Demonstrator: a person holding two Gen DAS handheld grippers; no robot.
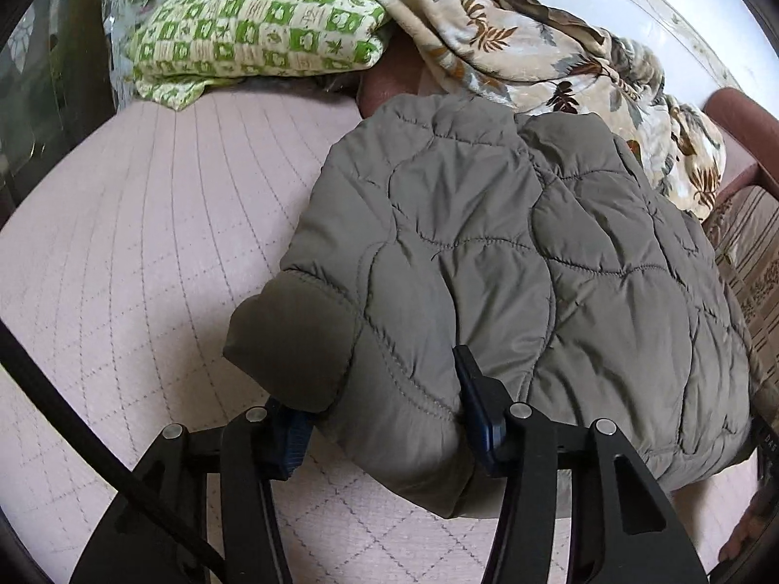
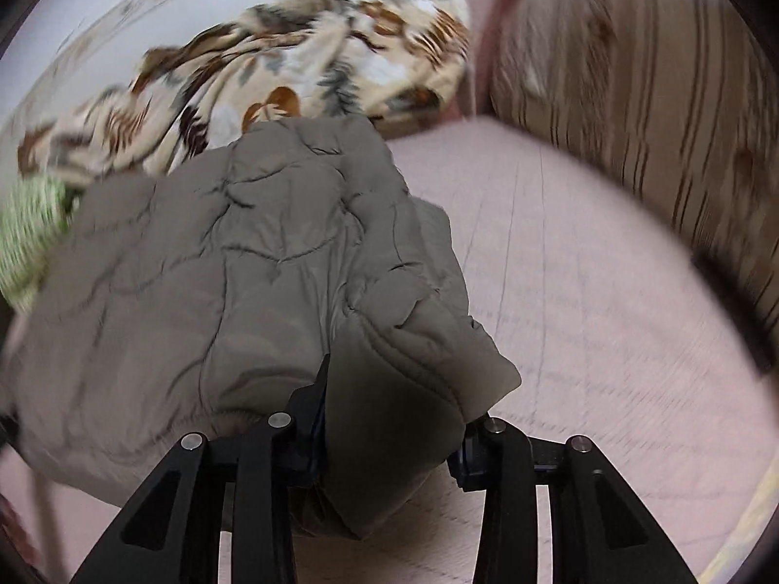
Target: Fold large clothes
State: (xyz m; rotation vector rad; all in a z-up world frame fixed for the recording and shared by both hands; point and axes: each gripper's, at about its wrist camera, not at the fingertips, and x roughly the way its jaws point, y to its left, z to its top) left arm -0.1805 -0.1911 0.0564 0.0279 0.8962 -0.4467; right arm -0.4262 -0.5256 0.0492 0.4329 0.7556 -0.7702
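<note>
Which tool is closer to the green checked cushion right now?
Left. The left tool grips the jacket on the side facing the green checked cushion. The right tool grips the jacket's opposite end, with the cushion only at its view's far left edge.

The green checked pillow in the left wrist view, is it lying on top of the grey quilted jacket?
No, the green checked pillow sits apart at the far end of the pink quilted bed cover, clear of the jacket.

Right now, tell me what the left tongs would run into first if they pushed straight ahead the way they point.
The left tongs already have the grey quilted jacket bunched between them, so pushing ahead meets more jacket first. Beyond it lies the leaf-print blanket; depth is hard to judge.
</note>
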